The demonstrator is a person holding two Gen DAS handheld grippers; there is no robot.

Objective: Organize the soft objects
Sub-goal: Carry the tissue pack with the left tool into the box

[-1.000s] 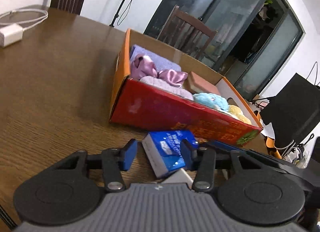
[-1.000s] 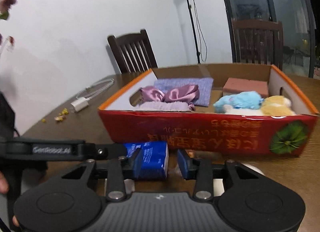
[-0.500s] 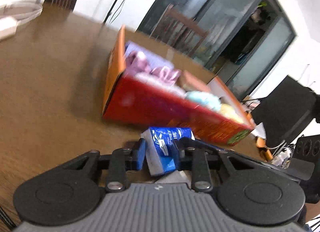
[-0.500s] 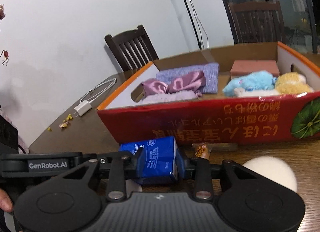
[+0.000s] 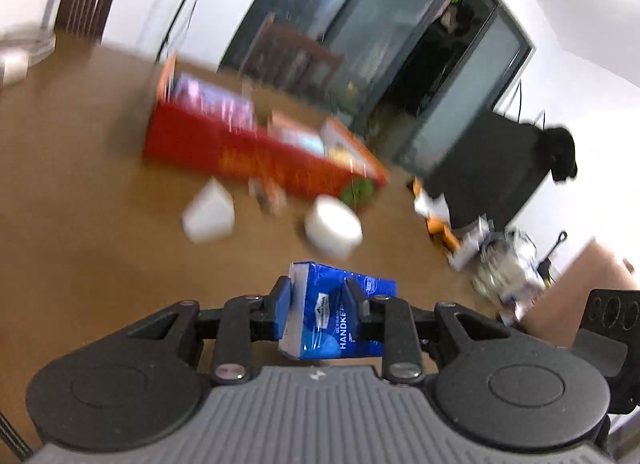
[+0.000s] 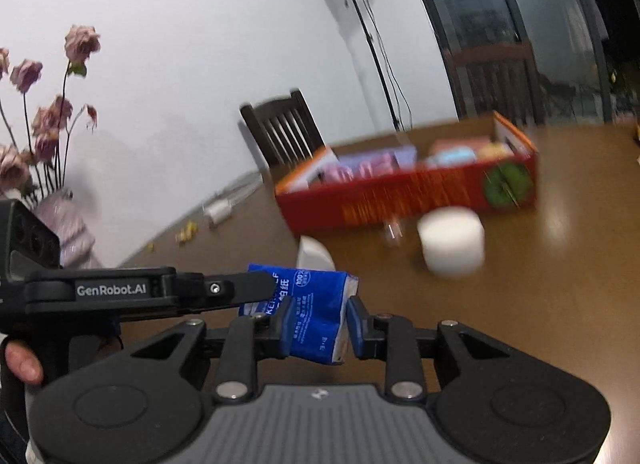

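My left gripper is shut on a blue tissue pack and holds it above the wooden table. My right gripper is shut on the other end of the same blue tissue pack; the left gripper's arm reaches in from the left. The red and orange cardboard box with purple, pink, blue and yellow soft items stands farther back; it also shows in the right wrist view. Both views are blurred.
A white round roll and a white block lie on the table before the box. A charger with cable, a vase of dried roses and a chair are at the left.
Both grippers closed on the blue tissue pack and lifted it off the table, pulling back from the box. The white block and roll under it are now uncovered.
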